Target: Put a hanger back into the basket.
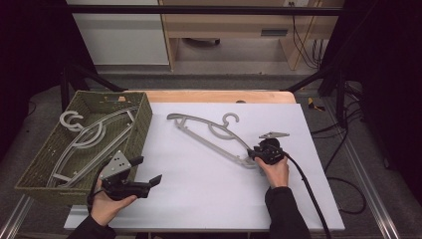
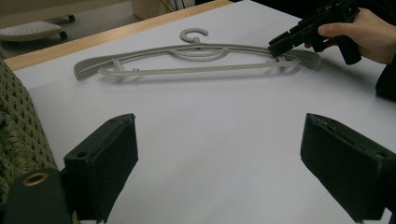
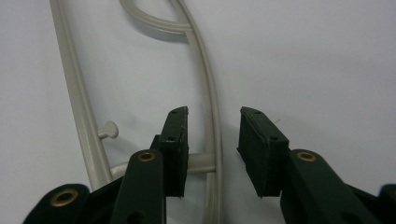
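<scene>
**A:** Any brands, labels or writing?

**B:** We read none on any item; surfaces are plain.

**A:** Nearest the person, then?

**B:** We record the left gripper [image 1: 148,172] held in the left hand [image 1: 107,204] at the near left of the white board [image 1: 199,199], just beside the basket [image 1: 144,119]. Its jaws stand wide apart, with bare board between them. It holds nothing and touches nothing we can see.

**A:** And the right gripper?

**B:** The right gripper [image 3: 214,140], held in the right hand [image 1: 276,172], sits farther in, right of centre. Its jaws are partly apart and straddle the curved upper arm of a grey hanger [image 1: 209,135] near that hanger's near end. In the right gripper view a gap shows between each pad and the bar, so we note it as not clamped.

**A:** Where does that hanger lie?

**B:** Flat on the board, running diagonally, hook toward the far edge.

**A:** Beyond that?

**B:** A second hanger [image 1: 84,139] lies inside the woven basket at the left. Cables [image 1: 348,149] trail on the floor at the right.
</scene>
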A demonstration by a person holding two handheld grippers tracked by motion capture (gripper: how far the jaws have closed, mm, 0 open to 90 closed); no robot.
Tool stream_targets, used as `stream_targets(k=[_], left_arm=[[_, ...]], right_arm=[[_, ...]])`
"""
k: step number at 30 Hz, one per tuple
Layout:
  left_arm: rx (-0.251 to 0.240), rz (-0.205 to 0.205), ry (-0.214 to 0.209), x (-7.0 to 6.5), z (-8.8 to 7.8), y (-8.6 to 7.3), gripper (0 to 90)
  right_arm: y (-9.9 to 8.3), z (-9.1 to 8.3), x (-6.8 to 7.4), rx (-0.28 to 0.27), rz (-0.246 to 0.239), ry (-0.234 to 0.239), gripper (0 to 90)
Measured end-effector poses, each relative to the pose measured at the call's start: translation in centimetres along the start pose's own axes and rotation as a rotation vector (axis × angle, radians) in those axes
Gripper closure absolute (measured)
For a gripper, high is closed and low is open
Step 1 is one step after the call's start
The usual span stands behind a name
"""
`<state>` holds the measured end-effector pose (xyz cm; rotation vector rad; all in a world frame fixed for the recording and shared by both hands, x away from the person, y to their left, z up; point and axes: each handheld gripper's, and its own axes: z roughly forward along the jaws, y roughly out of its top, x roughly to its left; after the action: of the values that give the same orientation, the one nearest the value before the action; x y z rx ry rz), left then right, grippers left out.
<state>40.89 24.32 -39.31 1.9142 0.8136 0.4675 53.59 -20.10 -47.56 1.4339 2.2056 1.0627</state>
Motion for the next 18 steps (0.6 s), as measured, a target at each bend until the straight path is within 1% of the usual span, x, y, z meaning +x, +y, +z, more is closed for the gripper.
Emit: stream_targets(k=[2, 4, 9, 10, 13, 14, 15, 16, 18], left_arm=[[0.000, -0.001, 0.000, 0.01, 0.01, -0.02, 10.8], [0.001, -0.001, -0.001, 0.02, 0.03, -0.03, 10.9], [0.004, -0.002, -0.005, -0.01, 0.08, -0.04, 11.0], [0.005, -0.001, -0.005, -0.02, 0.09, -0.04, 11.0], [0.006, -0.002, -0.006, -0.01, 0.12, -0.06, 11.1], [0.008, -0.003, -0.007, 0.00, 0.14, -0.07, 11.1], [0.008, -0.003, -0.007, 0.00, 0.14, -0.07, 11.1], [0.009, -0.001, -0.007, 0.00, 0.14, -0.08, 11.1], [0.009, -0.002, -0.008, 0.01, 0.14, -0.09, 11.2]], right_arm=[[0.01, 0.06, -0.03, 0.001, 0.003, 0.002, 69.6], [0.04, 0.16, -0.14, 0.007, 0.020, 0.022, 73.7], [0.09, 0.38, -0.26, 0.010, 0.022, 0.025, 75.0], [0.10, 0.41, -0.24, 0.010, 0.028, 0.026, 75.9], [0.09, 0.50, -0.16, 0.009, 0.020, 0.020, 76.6], [0.12, 0.51, -0.14, 0.009, 0.009, 0.015, 78.9], [0.12, 0.51, -0.14, 0.009, 0.009, 0.015, 78.9], [0.12, 0.46, -0.11, 0.013, 0.000, 0.003, 81.7], [0.12, 0.30, -0.08, 0.027, -0.026, 0.002, 82.4]])
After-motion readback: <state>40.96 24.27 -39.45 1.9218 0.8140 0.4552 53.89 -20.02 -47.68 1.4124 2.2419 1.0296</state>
